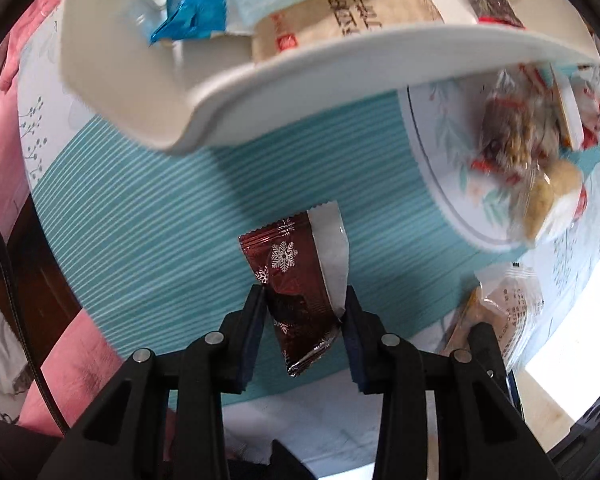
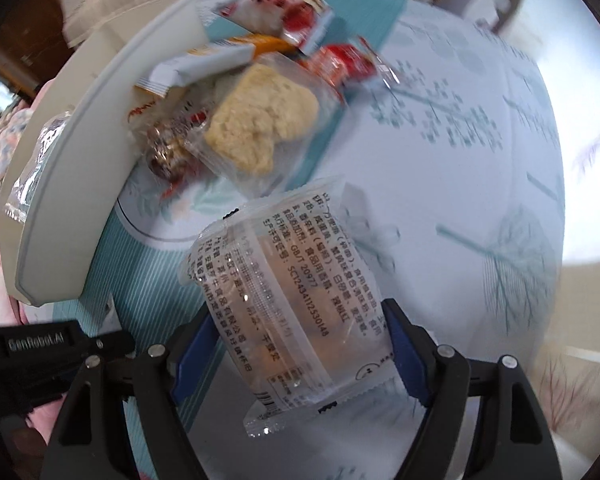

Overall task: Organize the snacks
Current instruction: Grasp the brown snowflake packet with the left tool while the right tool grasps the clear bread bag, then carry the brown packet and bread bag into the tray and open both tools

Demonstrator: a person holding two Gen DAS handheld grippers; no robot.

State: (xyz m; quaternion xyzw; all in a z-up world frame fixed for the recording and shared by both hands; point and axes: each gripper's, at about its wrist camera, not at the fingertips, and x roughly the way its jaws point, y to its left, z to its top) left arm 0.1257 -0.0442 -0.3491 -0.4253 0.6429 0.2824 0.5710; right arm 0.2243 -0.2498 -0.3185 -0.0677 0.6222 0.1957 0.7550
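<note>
My left gripper (image 1: 304,304) is shut on a dark brown snack packet with white snowflakes (image 1: 296,280), held above the teal striped tablecloth. A white tray (image 1: 284,76) with several snacks in it, a blue packet (image 1: 192,8) among them, is just ahead and above. My right gripper (image 2: 300,320) is shut on a clear packet with printed text and a pale cake inside (image 2: 288,280), held above the table. The tray's rim (image 2: 60,184) curves along the left of the right wrist view.
Loose snacks lie on the cloth beside the tray: a clear pack with a pale crumbly cake (image 2: 260,120), red-and-white packets (image 2: 292,12) and a nut bar (image 2: 168,152). Pink fabric (image 1: 4,128) lies left of the table. The left gripper's body (image 2: 40,352) shows at lower left.
</note>
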